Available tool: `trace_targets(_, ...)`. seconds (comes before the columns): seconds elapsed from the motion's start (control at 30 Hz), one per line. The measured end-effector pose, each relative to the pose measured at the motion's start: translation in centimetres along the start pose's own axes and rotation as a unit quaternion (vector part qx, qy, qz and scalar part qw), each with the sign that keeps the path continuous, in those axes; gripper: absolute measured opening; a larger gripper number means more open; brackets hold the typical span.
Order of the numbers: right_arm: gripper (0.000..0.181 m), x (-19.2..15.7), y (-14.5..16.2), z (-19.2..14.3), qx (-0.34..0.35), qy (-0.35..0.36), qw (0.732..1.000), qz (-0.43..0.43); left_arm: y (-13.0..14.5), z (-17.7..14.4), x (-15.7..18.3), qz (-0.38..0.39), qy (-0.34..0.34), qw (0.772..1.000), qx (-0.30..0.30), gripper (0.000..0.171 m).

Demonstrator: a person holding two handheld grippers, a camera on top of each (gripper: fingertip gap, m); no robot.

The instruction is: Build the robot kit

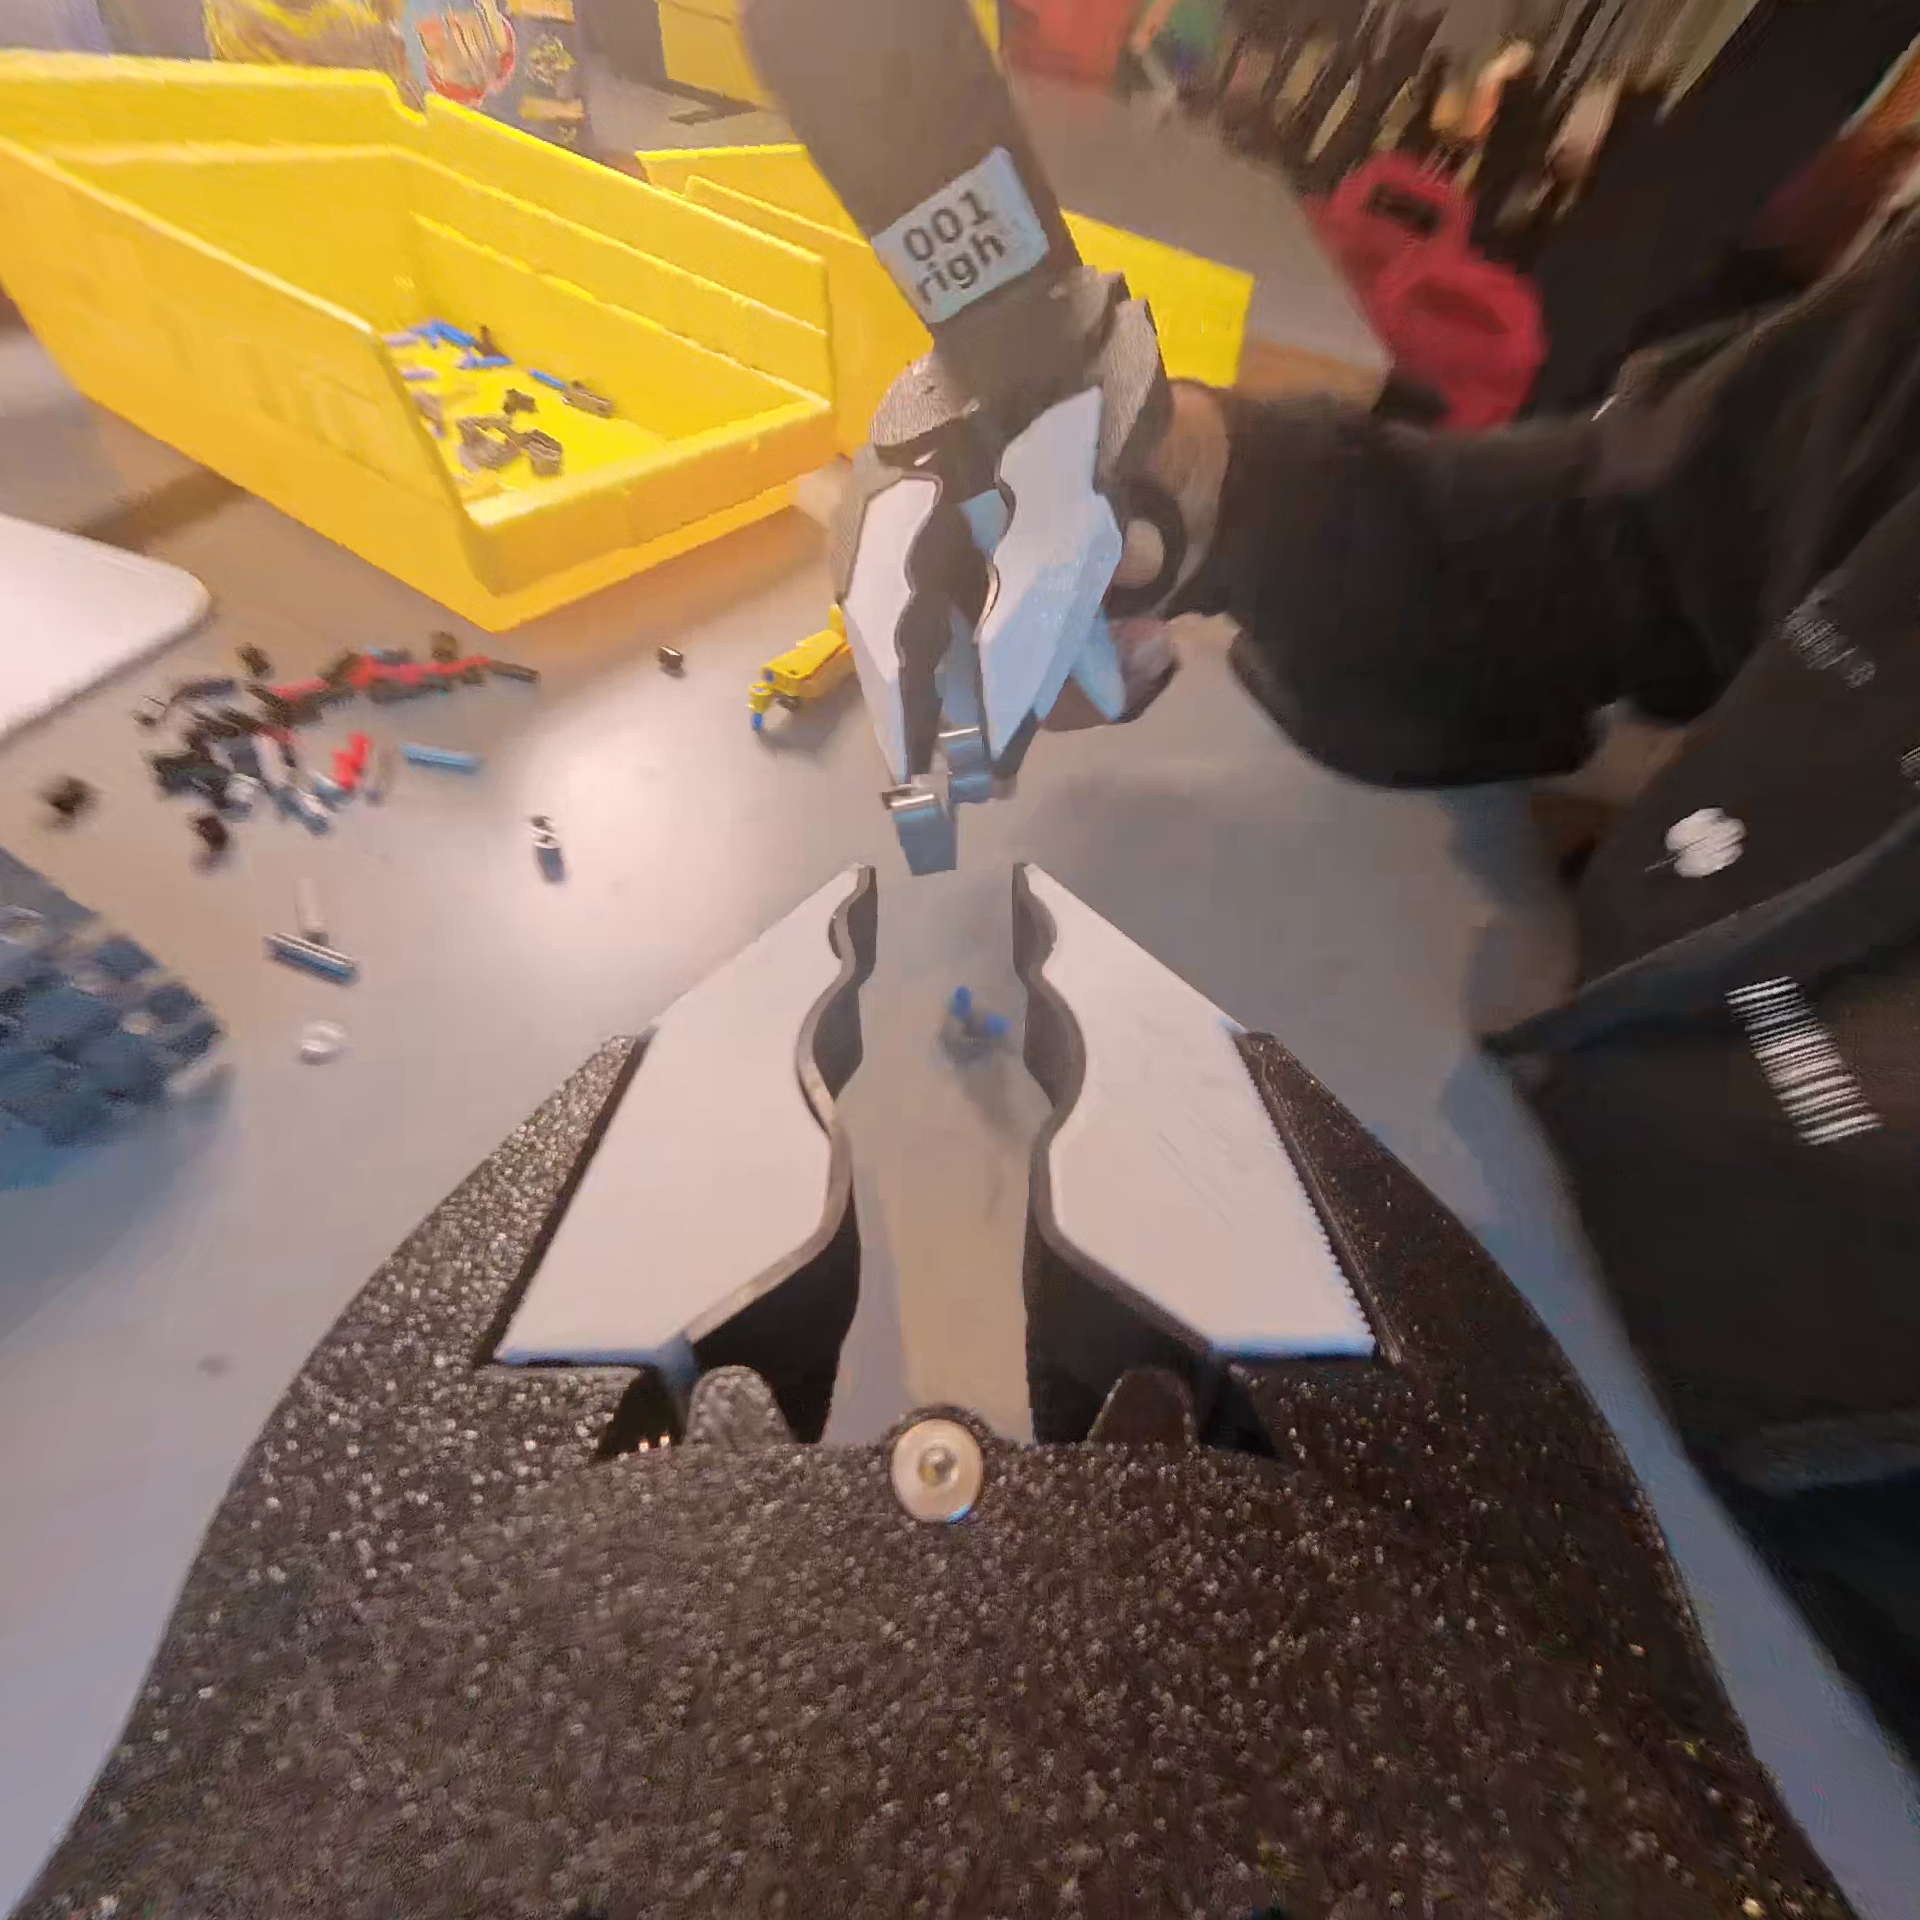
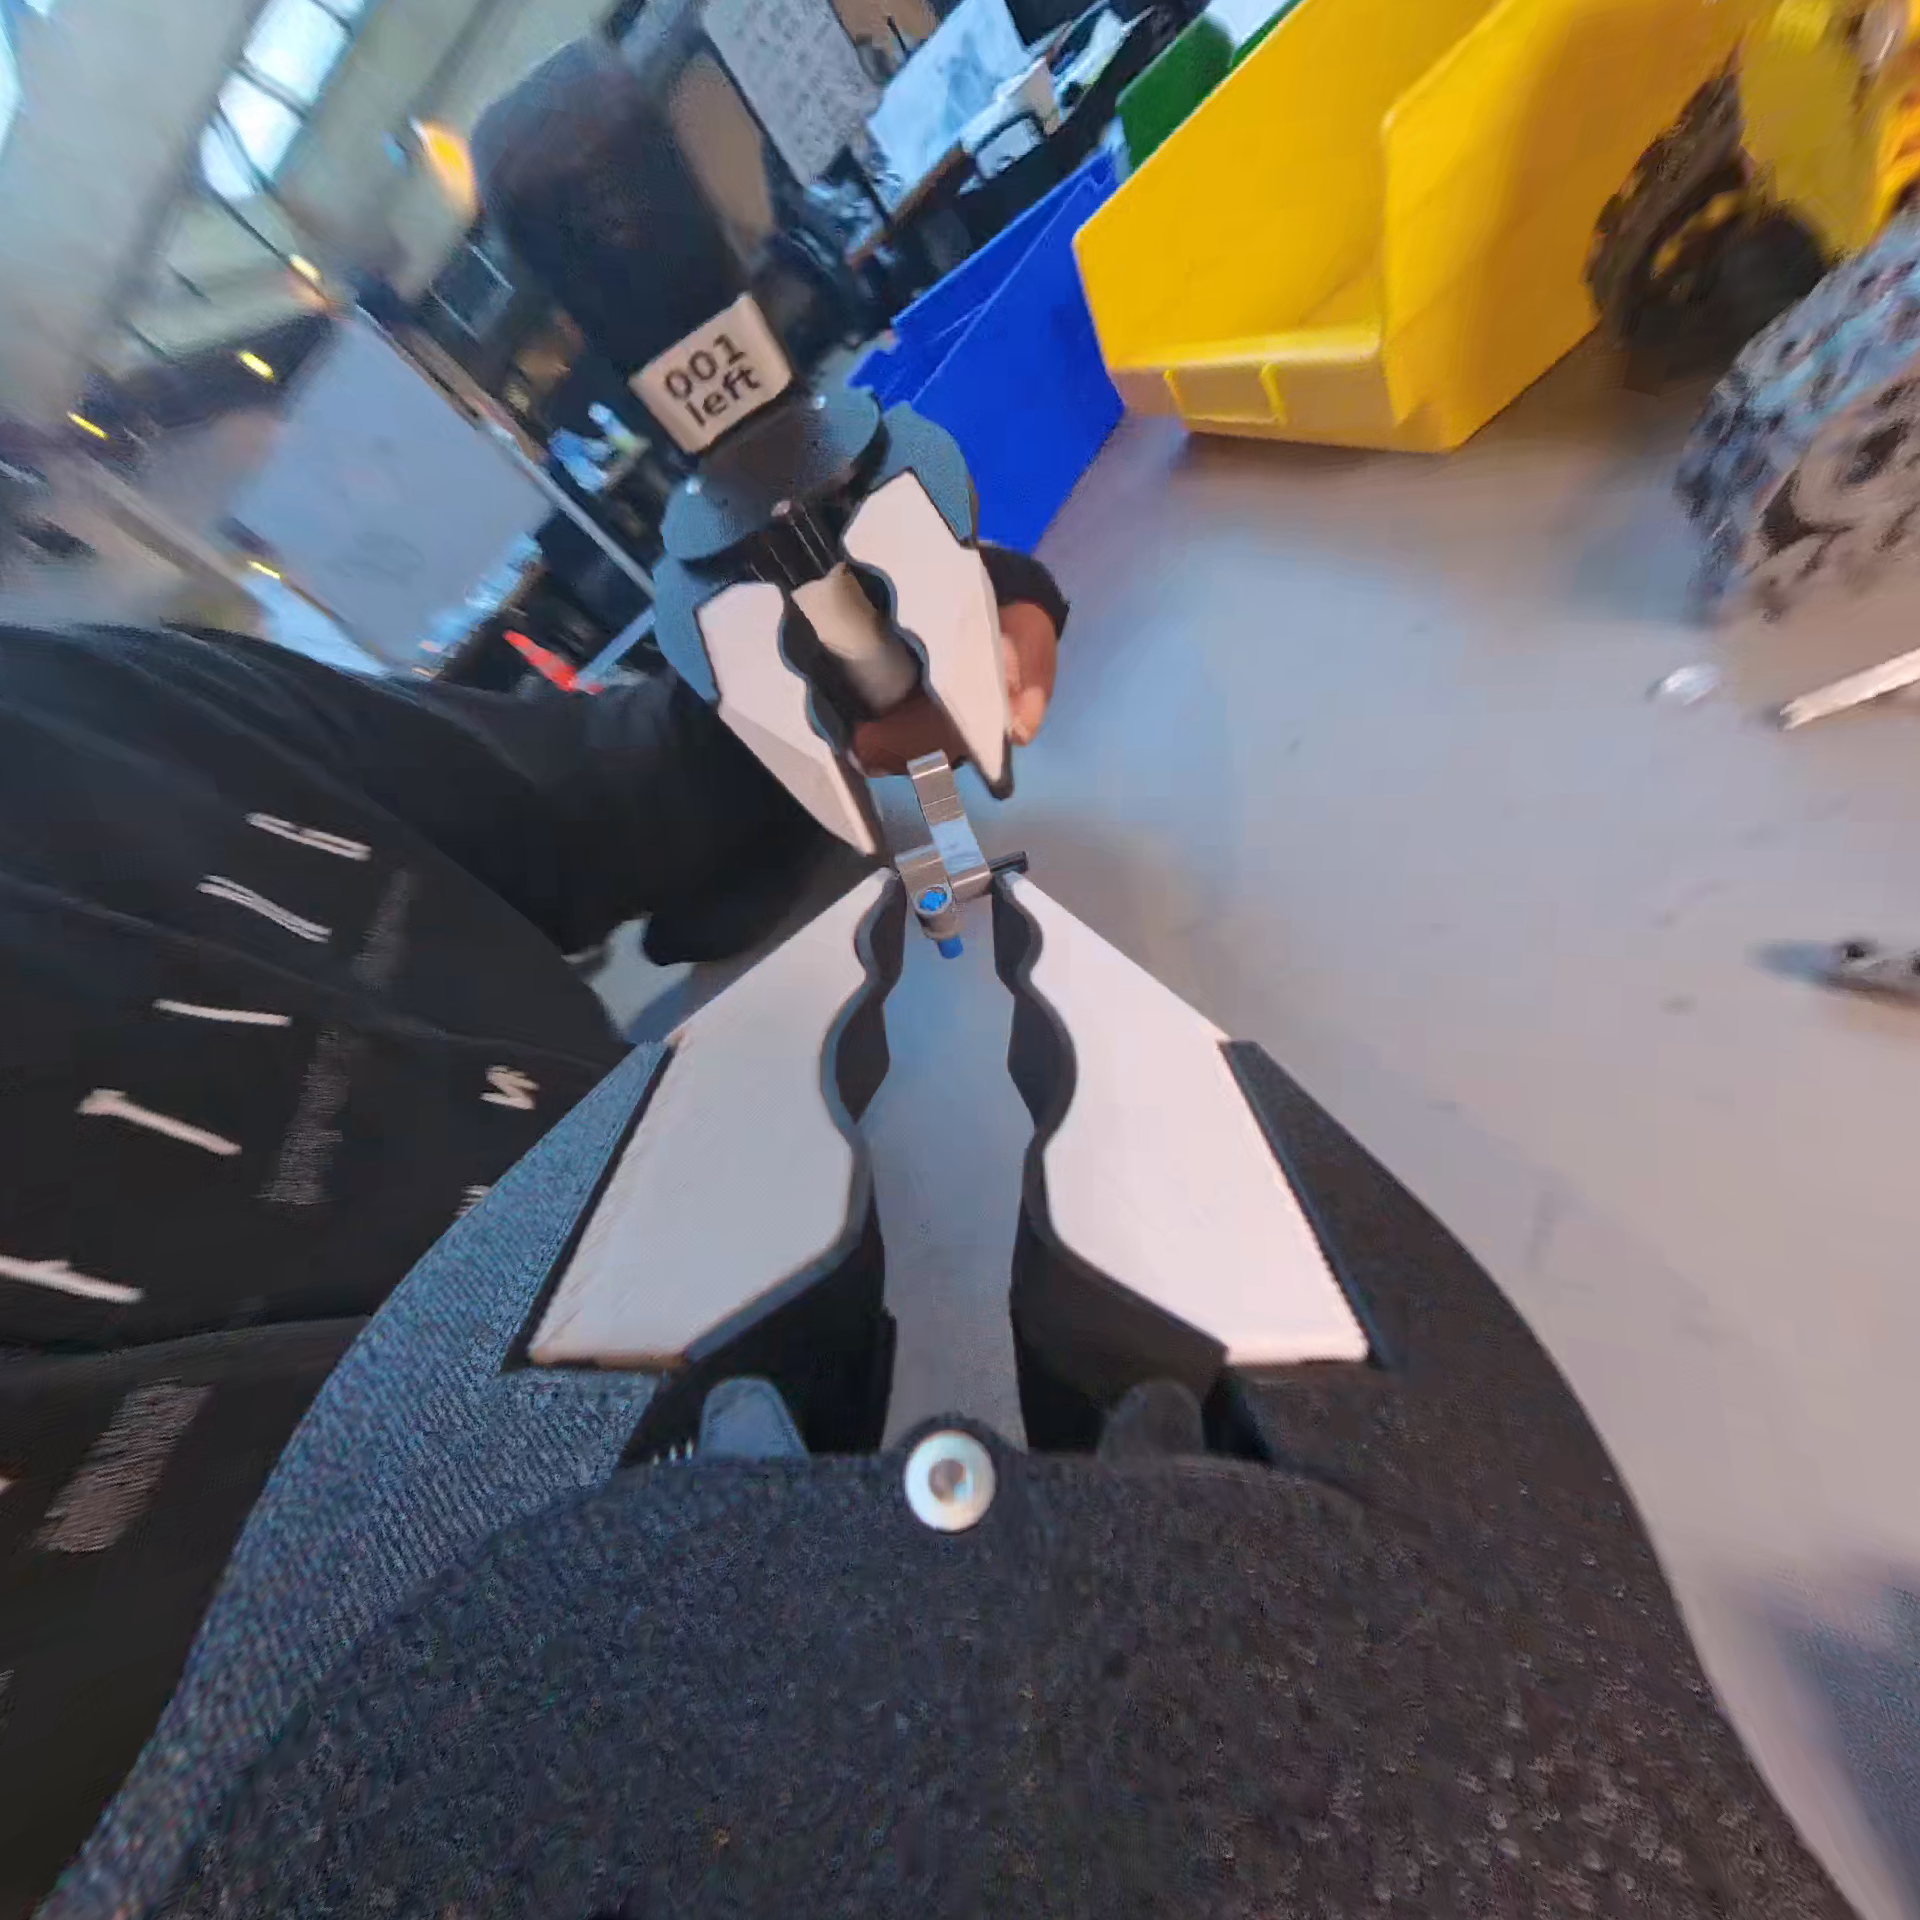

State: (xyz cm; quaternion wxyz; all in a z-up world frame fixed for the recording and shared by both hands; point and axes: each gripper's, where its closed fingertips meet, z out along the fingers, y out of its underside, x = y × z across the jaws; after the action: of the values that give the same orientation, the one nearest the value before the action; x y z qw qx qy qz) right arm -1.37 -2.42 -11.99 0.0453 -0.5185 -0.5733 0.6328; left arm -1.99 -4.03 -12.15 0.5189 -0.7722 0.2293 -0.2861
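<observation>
Grey toy pieces (image 2: pixel 940 847) joined with a blue pin hang above the grey table (image 1: pixel 623 1039), pinched at the tips of the right gripper (image 2: pixel 945 881). Facing it, the left gripper (image 1: pixel 943 873) is spread apart and empty, its tips just below the pieces. Loose bricks (image 1: pixel 270 727) lie near a yellow bin (image 1: pixel 582 416).

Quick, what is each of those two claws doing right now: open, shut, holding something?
Left gripper: open, empty, close to the part.
Right gripper: shut on a small grey building-toy connector piece with a blue pin.
</observation>
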Motion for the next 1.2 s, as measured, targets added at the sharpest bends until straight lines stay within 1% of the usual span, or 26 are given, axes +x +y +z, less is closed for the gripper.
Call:
trace_targets(0.03, 0.017, -0.1, 0.4, 0.1, -0.004, -0.022, 0.999, 0.038, 0.2, 0.1, -0.2, 0.047, -0.026, 0.998, -0.011, 0.025)
trace_targets(0.07, 0.017, 0.1, 0.6, 0.2, -0.003, -0.029, 0.997, 0.065, 0.4, 0.3, -0.3, 0.092, -0.049, 0.994, -0.022, 0.025)
trace_targets(0.13, 0.017, 0.1, 0.9, 0.5, -0.001, -0.044, 0.995, 0.095, 0.9, 0.7, -0.2, 0.172, -0.079, 0.981, -0.040, 0.029)
trace_targets(0.2, 0.017, 0.4, 1.4, 0.6, -0.011, -0.046, 0.993, 0.104, 1.1, 0.8, -0.4, 0.243, -0.113, 0.962, -0.055, 0.026)
trace_targets(0.23, 0.017, 0.5, 1.6, 0.6, -0.016, -0.045, 0.993, 0.108, 1.3, 0.8, -0.7, 0.273, -0.131, 0.951, -0.066, 0.023)
trace_targets(0.3, 0.016, 0.6, 1.7, 0.6, -0.014, -0.052, 0.991, 0.122, 2.2, 0.9, -1.0, 0.313, -0.144, 0.934, -0.097, 0.015)
trace_targets(0.37, 0.016, 0.8, 1.8, 0.6, -0.015, -0.052, 0.991, 0.126, 2.5, 1.0, -1.1, 0.331, -0.151, 0.925, -0.107, 0.015)
trace_targets(0.4, 0.017, 0.9, 1.8, 0.6, -0.012, -0.051, 0.990, 0.128, 2.5, 1.0, -1.2, 0.321, -0.151, 0.928, -0.110, 0.015)
trace_targets(0.47, 0.017, 0.8, 1.2, 0.6, 0.002, -0.055, 0.992, 0.110, 2.5, 1.0, -1.2, 0.275, -0.134, 0.946, -0.104, 0.014)
trace_targets(0.5, 0.028, 0.6, 0.8, 0.4, 0.010, -0.058, 0.995, 0.085, 2.5, 1.0, -1.1, 0.243, -0.119, 0.958, -0.096, 0.014)
trace_targets(0.53, 0.042, 0.2, 0.5, 0.3, 0.007, -0.058, 0.998, 0.038, 2.4, 0.9, -1.1, 0.209, -0.106, 0.968, -0.086, 0.014)
trace_targets(0.6, 0.049, -0.1, 0.4, 0.0, -0.006, -0.021, 0.996, -0.089, 2.1, 0.7, -1.0, 0.155, -0.075, 0.983, -0.060, 0.014)
trace_targets(0.63, 0.051, 0.0, 0.5, 0.0, -0.016, 0.003, 0.988, -0.151, 1.8, 0.6, -0.9, 0.137, -0.065, 0.987, -0.047, 0.014)
trace_targets(0.7, 0.050, 0.3, 0.4, -0.2, -0.020, 0.048, 0.971, -0.232, 1.4, 0.5, -0.8, 0.115, -0.050, 0.992, -0.030, 0.014)
trace_targets(0.77, 0.043, 0.4, 0.3, 0.0, -0.020, 0.070, 0.959, -0.276, 1.2, 0.5, -0.4, 0.101, -0.036, 0.994, -0.020, 0.014)
trace_targets(0.87, 0.036, 0.2, 0.5, 0.4, -0.028, 0.085, 0.941, -0.326, 1.1, 0.6, -0.2, 0.099, -0.031, 0.994, -0.019, 0.014)
trace_targets(0.97, 0.020, -0.2, 0.4, 0.5, -0.023, 0.093, 0.931, -0.353, 1.3, 0.7, -0.1, 0.103, -0.031, 0.994, -0.025, 0.014)
trace_targets(1.0, 0.017, -0.1, 0.3, 0.5, -0.024, 0.099, 0.929, -0.357, 1.4, 0.7, -0.1, 0.103, -0.030, 0.994, -0.025, 0.014)
trace_targets(1.2, 0.017, 0.6, 0.8, 0.6, -0.041, 0.106, 0.930, -0.350, 1.6, 0.8, -0.3, 0.118, -0.044, 0.992, -0.031, 0.015)
